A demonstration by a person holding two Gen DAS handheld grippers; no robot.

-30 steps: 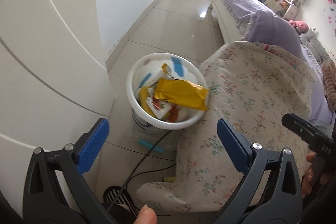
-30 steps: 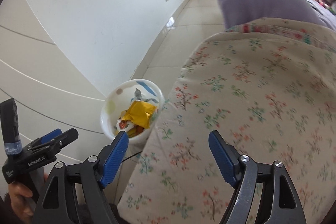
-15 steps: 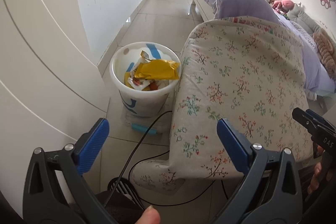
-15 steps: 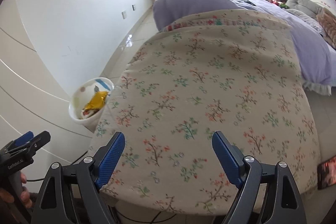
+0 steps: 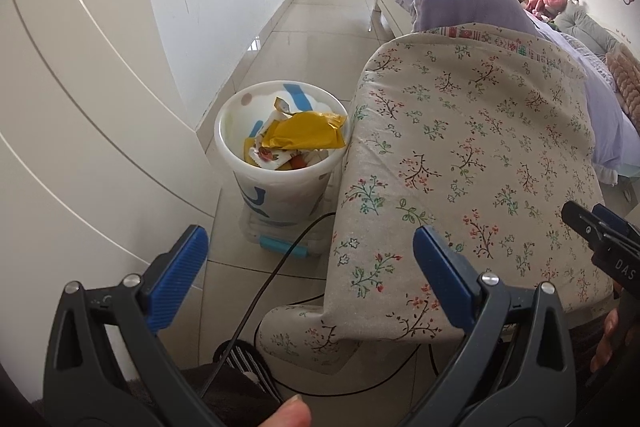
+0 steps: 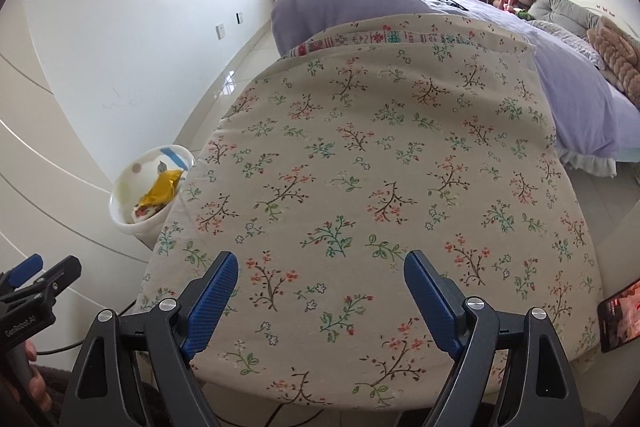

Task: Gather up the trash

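A white waste bin [image 5: 240,163] with blue and dotted marks stands on the tiled floor beside the floral-covered table [image 5: 460,131]. A crumpled yellow wrapper [image 5: 304,135] lies on top of other packets inside it. My left gripper [image 5: 310,255] hangs open and empty, above the floor and the table's near-left corner, short of the bin. In the right wrist view the bin [image 6: 132,183] sits at the left past the table edge, and my right gripper [image 6: 320,279] stands open and empty over the floral cloth [image 6: 380,163]. No loose trash shows on the cloth.
A white curved wardrobe front [image 5: 80,107] lines the left. A black cable [image 5: 264,279] trails over the floor near a clear box [image 5: 288,243] under the bin. A phone [image 6: 618,313] lies at the table's right edge. A purple bed [image 6: 560,67] lies beyond.
Both grippers have drawn back from the bin. The bin looks smaller and farther left in the right wrist view, and the floral cloth now fills most of it. Both stay open and empty.
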